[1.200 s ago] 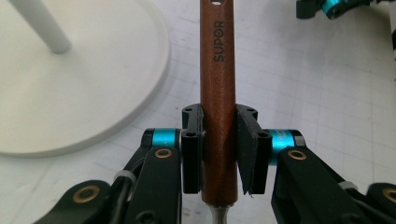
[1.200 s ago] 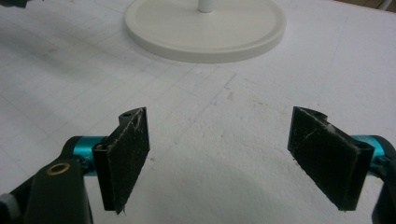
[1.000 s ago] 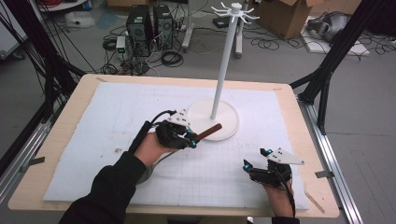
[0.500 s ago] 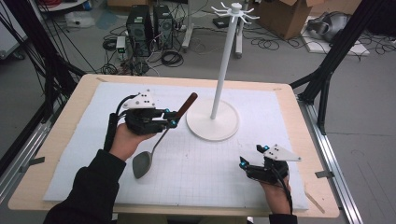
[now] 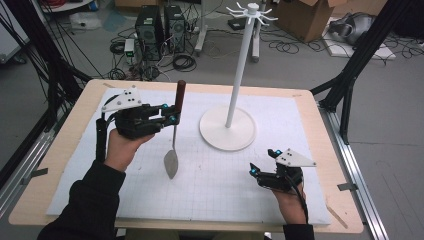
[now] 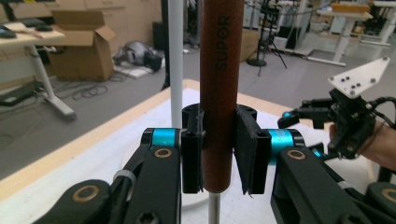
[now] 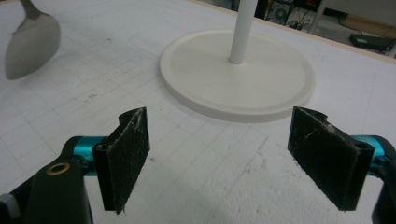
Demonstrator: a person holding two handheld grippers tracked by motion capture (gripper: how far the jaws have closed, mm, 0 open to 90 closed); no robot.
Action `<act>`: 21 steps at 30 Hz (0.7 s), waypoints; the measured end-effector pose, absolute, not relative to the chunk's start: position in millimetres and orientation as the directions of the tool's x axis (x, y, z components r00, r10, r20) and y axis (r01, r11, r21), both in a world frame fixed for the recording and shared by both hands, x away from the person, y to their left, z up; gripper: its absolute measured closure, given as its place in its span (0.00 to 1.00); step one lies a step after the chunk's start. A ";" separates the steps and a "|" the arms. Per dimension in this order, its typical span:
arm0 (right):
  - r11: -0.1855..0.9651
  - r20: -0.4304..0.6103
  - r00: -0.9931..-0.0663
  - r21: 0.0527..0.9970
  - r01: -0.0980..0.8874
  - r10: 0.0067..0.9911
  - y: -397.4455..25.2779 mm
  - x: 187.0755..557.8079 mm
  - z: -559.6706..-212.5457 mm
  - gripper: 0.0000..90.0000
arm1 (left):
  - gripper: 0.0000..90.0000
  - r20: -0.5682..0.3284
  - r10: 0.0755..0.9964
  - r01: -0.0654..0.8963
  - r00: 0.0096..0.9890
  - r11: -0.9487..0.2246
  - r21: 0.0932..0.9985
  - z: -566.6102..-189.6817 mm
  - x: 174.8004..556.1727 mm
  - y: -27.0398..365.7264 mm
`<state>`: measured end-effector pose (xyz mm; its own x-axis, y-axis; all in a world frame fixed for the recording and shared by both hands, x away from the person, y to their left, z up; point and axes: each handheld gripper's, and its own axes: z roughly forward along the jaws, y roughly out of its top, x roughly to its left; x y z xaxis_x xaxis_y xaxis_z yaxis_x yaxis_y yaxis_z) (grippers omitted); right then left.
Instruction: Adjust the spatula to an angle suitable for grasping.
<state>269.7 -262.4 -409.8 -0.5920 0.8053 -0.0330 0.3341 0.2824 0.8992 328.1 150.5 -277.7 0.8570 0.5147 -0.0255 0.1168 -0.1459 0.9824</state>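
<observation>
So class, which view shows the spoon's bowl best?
The right gripper view: the bowl is close and sharp at the top left. The high view shows the whole spoon hanging from the left gripper, bowl small. The left gripper view shows the handle.

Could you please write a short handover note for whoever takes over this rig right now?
Left gripper: shut on the spatula by its brown handle, blade hanging down above the white mat.
Right gripper: open, holding nothing, low over the mat near the front right.
Hook stand: upright mid-table, hooks bare.
Done: spatula lifted.
Left: probably hanging it on the stand; that has not begun.
</observation>
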 end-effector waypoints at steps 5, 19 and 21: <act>0.280 -0.041 -0.599 0.909 0.310 0.800 -257.8 271.3 -402.4 0.22 | 0.82 0.010 0.544 0.076 0.839 -0.136 0.988 -271.3 321.8 145.7; 0.283 -0.053 -0.612 0.916 0.285 0.789 -253.6 271.3 -395.2 0.22 | 0.82 -0.008 0.477 0.066 0.879 -0.105 0.992 -266.1 317.7 137.1; 0.279 -0.048 -0.611 0.916 0.288 0.790 -253.9 271.3 -395.3 0.22 | 0.82 -0.014 0.470 0.070 0.883 -0.102 0.992 -266.3 318.0 136.6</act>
<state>271.3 -253.9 -395.3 -0.6115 0.7898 -0.0479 0.2883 0.2787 0.9161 318.0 136.6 -266.3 0.8828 0.4695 -0.0137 0.0698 -0.1023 0.9923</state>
